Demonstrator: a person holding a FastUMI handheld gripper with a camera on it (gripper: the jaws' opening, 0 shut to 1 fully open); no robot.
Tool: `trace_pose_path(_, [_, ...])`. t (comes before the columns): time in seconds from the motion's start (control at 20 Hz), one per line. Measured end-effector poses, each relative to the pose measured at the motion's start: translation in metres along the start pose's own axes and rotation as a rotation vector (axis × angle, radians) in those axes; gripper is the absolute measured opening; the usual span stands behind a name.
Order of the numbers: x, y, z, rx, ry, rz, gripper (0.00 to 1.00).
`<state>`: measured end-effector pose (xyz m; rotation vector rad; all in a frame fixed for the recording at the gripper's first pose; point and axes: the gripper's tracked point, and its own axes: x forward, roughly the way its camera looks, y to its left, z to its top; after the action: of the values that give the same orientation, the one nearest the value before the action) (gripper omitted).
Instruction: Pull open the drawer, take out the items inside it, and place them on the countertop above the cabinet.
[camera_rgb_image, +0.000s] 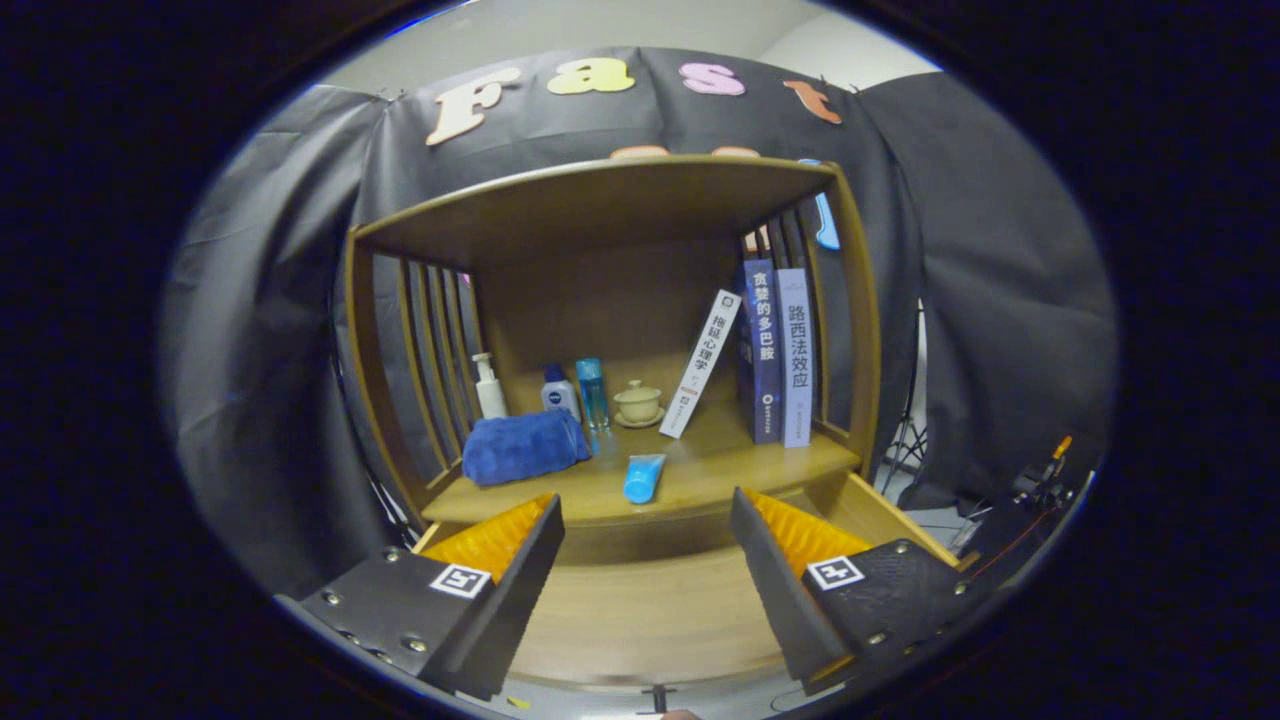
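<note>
Two fingers of the gripper (648, 555) stand wide apart and hold nothing, poised over the open drawer (640, 610), whose bare wooden floor shows between and below them. No items can be seen in the visible part of the drawer; whatever lies nearer its front is hidden by the fingers. On the countertop (700, 470) beyond the fingers lie a blue tube (643, 478) close to the front edge and a folded blue towel (524, 447) to its left. Farther back stand a white pump bottle (488, 388), two small bottles (578, 392), a lidded cup (637, 402), a leaning white book (700, 365) and two upright books (778, 355). Likely hazards: the tube lies close to the edge, so a passing finger could roll it back into the drawer; a further item set down among the crowded bottles could topple one; a nudge might bring the leaning book down on the cup.
</note>
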<state>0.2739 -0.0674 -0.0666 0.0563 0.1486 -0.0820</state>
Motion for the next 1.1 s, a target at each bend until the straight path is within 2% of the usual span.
trace_pose_path(0.3, [-0.059, -0.018, -0.033, -0.013, -0.064, 0.02, 0.99])
trace_pose_path(0.4, [-0.069, -0.029, -0.05, -0.036, -0.084, 0.004, 0.99])
trace_pose_path(0.55, [-0.077, -0.046, -0.091, -0.058, -0.066, -0.037, 0.99])
trace_pose_path(0.75, [-0.079, -0.055, -0.131, -0.103, -0.064, -0.037, 0.99])
trace_pose_path(0.85, [-0.08, -0.06, -0.144, -0.093, -0.059, -0.046, 0.99])
trace_pose_path(1.0, [-0.074, -0.048, -0.159, -0.023, -0.038, -0.013, 0.99])
trace_pose_path(1.1, [-0.064, -0.046, -0.167, -0.065, -0.021, -0.023, 0.99])
